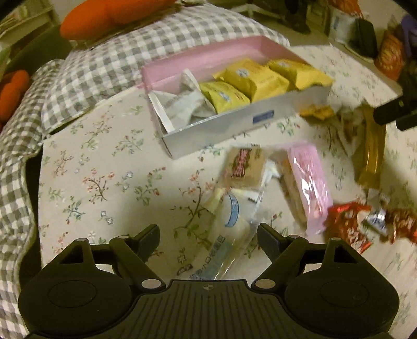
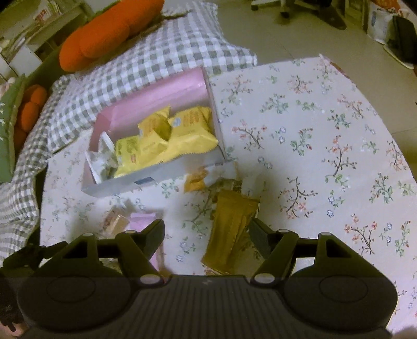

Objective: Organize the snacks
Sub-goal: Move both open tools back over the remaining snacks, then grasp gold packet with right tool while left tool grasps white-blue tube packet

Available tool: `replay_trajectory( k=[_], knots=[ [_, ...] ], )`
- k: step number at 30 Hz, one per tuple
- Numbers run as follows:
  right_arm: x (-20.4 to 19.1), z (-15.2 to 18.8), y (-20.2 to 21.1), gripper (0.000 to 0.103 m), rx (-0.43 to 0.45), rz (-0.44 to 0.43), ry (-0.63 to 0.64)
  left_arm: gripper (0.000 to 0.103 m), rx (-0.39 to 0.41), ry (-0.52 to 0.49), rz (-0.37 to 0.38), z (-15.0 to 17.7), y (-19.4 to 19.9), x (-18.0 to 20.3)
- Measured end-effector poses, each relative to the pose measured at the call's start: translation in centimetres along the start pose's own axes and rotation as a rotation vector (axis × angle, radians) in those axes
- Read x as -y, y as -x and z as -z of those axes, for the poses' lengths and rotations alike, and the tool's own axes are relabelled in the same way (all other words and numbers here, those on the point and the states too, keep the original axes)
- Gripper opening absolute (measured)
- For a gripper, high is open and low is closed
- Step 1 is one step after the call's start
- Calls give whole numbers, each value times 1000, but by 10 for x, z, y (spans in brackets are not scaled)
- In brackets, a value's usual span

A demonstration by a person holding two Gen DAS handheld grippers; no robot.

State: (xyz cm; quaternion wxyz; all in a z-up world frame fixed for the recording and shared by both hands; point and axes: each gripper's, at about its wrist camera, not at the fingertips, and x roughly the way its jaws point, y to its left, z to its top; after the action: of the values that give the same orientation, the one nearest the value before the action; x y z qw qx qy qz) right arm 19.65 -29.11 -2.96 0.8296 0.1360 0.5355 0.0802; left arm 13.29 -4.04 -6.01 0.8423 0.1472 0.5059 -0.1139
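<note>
A pink-lined box (image 1: 198,65) (image 2: 161,96) on the floral table holds yellow snack packs (image 1: 250,80) (image 2: 169,138) and white packs (image 1: 182,104) (image 2: 104,156). My left gripper (image 1: 208,240) is open above a clear white-and-blue packet (image 1: 229,229). Beside it lie a brown-label pack (image 1: 242,167), a pink pack (image 1: 307,182) and red wrappers (image 1: 349,226). My right gripper (image 2: 207,236) is open over a gold pack (image 2: 229,229); its right finger (image 2: 260,240) is close beside the pack. A small orange pack (image 2: 195,180) lies by the box.
A grey checked cushion (image 1: 104,57) (image 2: 146,60) and orange plush pillows (image 1: 104,18) (image 2: 104,34) lie behind the box. Bags stand on the floor at the far right (image 1: 365,34). The floral tablecloth (image 2: 325,130) stretches to the right.
</note>
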Motion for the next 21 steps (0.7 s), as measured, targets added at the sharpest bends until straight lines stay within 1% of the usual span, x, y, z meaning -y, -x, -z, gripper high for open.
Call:
replay_trajectory(
  k=[3, 6, 8, 12, 15, 21],
  knots=[
    [4, 0, -6, 68, -22, -7, -30, 83, -21, -21, 12, 1, -6, 4],
    [2, 2, -12, 68, -34, 13, -26, 83, -49, -42, 29, 3, -13, 7],
    [1, 2, -15, 68, -37, 26, -22, 83, -60, -49, 21, 4, -17, 7],
    [3, 1, -23, 66, -40, 42, -43, 83, -73, -69, -30, 7, -24, 6],
    [7, 0, -30, 61, -65, 21, -75, 83, -67, -75, -26, 8, -24, 6],
    [4, 2, -39, 53, -76, 53, -65, 83, -56, -87, -20, 8, -24, 8]
  ],
)
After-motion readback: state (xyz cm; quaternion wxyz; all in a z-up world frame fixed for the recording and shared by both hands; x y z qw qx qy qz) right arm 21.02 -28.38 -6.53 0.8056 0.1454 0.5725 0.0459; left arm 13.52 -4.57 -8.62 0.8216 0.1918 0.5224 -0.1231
